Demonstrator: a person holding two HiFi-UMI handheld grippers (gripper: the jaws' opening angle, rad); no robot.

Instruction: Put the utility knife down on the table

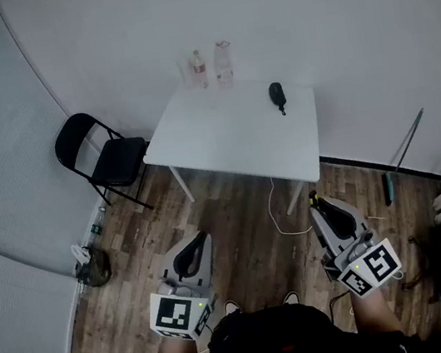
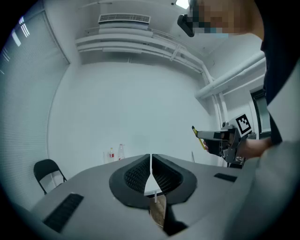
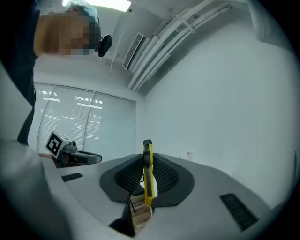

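Between the pads of the right gripper the knife is pinched upright, well apart from the tabletop ahead. The left gripper is pressed together on nothing. The knife is best carried over a bare patch, clear of the bottles, lowered flat, and only then released.

utility knife mostly hidden, dark object unidentifiable

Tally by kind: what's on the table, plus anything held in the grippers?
Bottles on the table: 2
Small black object on the table: 1
Utility knife, held in the right gripper: 1
Total: 4
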